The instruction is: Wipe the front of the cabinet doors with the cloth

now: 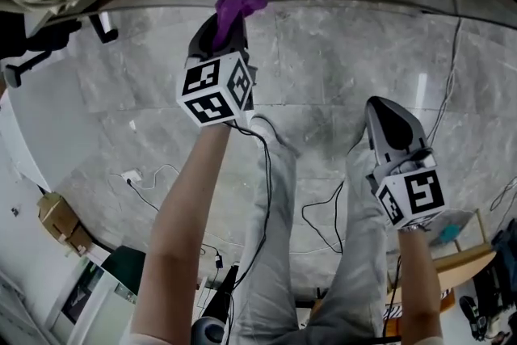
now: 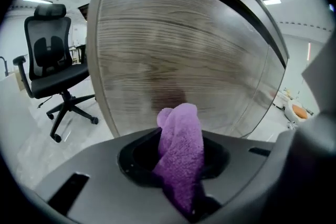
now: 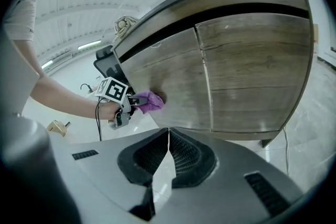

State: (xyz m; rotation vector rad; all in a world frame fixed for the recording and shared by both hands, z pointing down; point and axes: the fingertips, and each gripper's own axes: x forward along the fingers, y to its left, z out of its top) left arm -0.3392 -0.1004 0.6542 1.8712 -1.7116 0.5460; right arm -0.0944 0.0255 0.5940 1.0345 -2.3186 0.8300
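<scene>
The purple cloth (image 2: 181, 147) sits bunched between the jaws of the left hand-held gripper (image 1: 230, 18), which are clamped on it, with a rounded fold poking out past the tips. In the right gripper view the cloth (image 3: 149, 100) meets the front of the wood-grain cabinet door (image 3: 170, 84) at that view's left, at about mid-height, and a dark shadow lies on the wood just beside it. The second door (image 3: 254, 68) stands next to it across a thin vertical seam, and a dark recess runs along above both doors under the cabinet's top edge. From the left gripper view the door (image 2: 184, 50) fills most of the frame behind the cloth.

The marker cube (image 1: 216, 87) on the left hand-held gripper faces the head camera, and the person's bare forearm (image 1: 182, 230) stretches up to it from below.

The right hand-held gripper (image 3: 168, 134) has its jaws together with nothing between them. It is well apart from the cabinet, low and to the right in the head view (image 1: 380, 113), pointing toward the doors.

Grey marble floor (image 1: 323, 69) lies beneath, with thin black cables (image 1: 323, 214) trailing across it near the person's grey trousers (image 1: 275, 254). A black office chair (image 2: 50, 55) stands off to the side of the cabinet.
</scene>
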